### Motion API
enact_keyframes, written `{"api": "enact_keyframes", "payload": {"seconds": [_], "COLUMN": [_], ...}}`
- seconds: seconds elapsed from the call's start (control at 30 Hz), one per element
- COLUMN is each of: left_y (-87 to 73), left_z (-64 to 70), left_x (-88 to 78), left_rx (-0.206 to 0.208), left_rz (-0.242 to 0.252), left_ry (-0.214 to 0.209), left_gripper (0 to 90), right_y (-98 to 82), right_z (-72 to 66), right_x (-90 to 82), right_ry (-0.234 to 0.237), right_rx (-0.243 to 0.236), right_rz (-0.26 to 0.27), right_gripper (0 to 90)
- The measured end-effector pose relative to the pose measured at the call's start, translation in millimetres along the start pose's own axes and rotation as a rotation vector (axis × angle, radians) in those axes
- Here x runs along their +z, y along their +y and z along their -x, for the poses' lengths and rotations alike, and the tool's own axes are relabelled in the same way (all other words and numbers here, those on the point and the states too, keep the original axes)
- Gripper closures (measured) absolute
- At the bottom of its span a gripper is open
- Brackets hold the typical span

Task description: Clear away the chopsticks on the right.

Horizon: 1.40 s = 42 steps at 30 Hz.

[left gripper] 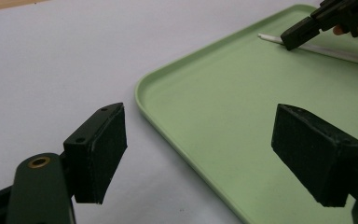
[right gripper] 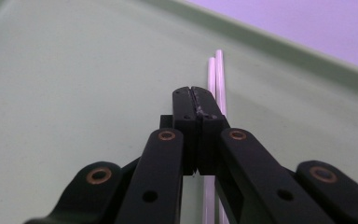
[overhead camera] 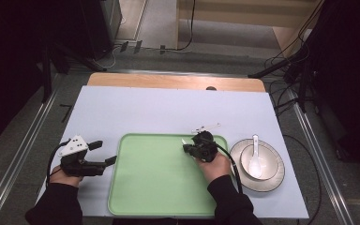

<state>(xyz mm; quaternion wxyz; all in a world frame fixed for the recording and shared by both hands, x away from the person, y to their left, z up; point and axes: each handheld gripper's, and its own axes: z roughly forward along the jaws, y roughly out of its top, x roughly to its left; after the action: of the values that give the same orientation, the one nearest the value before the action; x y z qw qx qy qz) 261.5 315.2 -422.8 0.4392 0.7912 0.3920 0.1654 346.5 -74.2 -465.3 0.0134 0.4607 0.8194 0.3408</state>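
Right hand-held gripper sits over the upper right part of the green tray in the high view, jaws fully closed. In the right gripper view the pads meet with no gap, and a pair of white chopsticks runs out from under them toward the upper middle of the frame, lying side by side on the tray floor. Whether the sticks are pinched or merely lie below the closed jaws cannot be told from here; the left gripper view, upper right, shows the tip of the chopsticks poking out beside the far jaws, low over the tray. Left hand-held gripper rests on the pale bench at lower left, just beside the tray's left rim, jaws wide apart and empty. A plate with a bowl and a white spoon stands right of the tray, well clear of both grippers. Judgement: the chopsticks are in the tray, so that item looks placed or close to it; plate, bowl and spoon are still outside and untouched.
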Motion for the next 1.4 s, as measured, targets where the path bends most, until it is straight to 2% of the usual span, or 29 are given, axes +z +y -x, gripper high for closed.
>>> {"api": "enact_keyframes", "payload": {"seconds": [0.27,0.37,0.67,0.9,1.07,1.17,1.33,1.4], "left_y": [0.1,0.1,0.2,0.1,0.2,0.2,0.0,0.1], "left_z": [0.3,0.2,0.4,0.5,0.7,1.0,0.9,0.7], "left_x": [0.0,0.2,0.3,0.5,0.7,1.1,1.0,0.9], "left_rx": [0.0,0.002,0.004,0.004,0.004,0.001,0.001,0.001], "left_rz": [-0.001,-0.003,-0.003,-0.003,-0.005,-0.005,-0.005,-0.006], "left_ry": [-0.002,-0.003,-0.003,-0.002,-0.002,-0.003,-0.002,-0.002], "left_gripper": [18.1,18.1,18.1,18.1,18.1,18.1,18.1,18.1], "right_y": [-8.9,-12.5,-18.4,-22.4,-26.7,-27.6,-27.3,-26.9], "right_z": [12.1,17.6,29.3,33.3,34.9,31.9,31.5,30.7], "right_x": [-9.2,-12.7,-21.8,-27.0,-30.7,-31.6,-34.3,-37.1], "right_ry": [-0.05,-0.045,-0.076,-0.084,-0.095,-0.121,-0.104,-0.091], "right_rx": [0.05,0.081,0.14,0.183,0.182,0.152,0.161,0.151], "right_rz": [0.03,0.04,0.046,0.042,0.046,0.04,0.041,0.049], "right_gripper": [90.0,90.0,90.0,89.9,89.9,89.7,85.5,84.5]}}
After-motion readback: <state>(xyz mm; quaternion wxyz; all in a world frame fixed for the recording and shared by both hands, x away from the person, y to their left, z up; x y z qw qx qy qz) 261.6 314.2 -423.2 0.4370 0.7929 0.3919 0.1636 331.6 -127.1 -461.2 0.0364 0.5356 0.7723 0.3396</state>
